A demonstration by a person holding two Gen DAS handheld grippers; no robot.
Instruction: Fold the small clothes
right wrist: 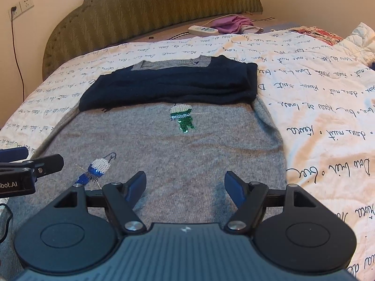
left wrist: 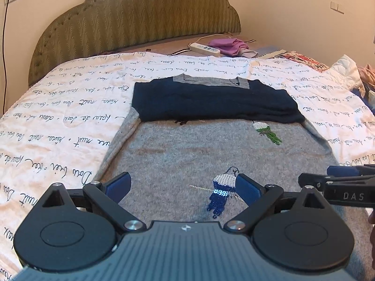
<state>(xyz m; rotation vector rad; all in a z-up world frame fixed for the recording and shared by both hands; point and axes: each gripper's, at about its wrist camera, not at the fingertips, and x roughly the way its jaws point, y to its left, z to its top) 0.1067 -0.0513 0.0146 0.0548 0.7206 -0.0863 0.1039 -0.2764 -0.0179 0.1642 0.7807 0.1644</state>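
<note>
A small grey knit sweater (left wrist: 182,149) (right wrist: 164,149) lies flat on the bed, its dark navy sleeves (left wrist: 211,103) (right wrist: 173,86) folded across the chest below the grey collar. Sequin birds decorate it: a blue one (left wrist: 221,189) (right wrist: 96,169) and a green one (left wrist: 267,130) (right wrist: 182,117). My left gripper (left wrist: 182,185) hovers open over the sweater's lower left part, nothing between its fingers. My right gripper (right wrist: 185,185) stands open over the lower right part, also empty. Each gripper shows at the edge of the other's view.
A white quilt (left wrist: 58,121) with black handwriting covers the bed. At the back stand a green padded headboard (left wrist: 140,14), a white power strip (left wrist: 205,48) and a purple cloth (left wrist: 228,44). Other clothes (left wrist: 346,70) are heaped at the far right.
</note>
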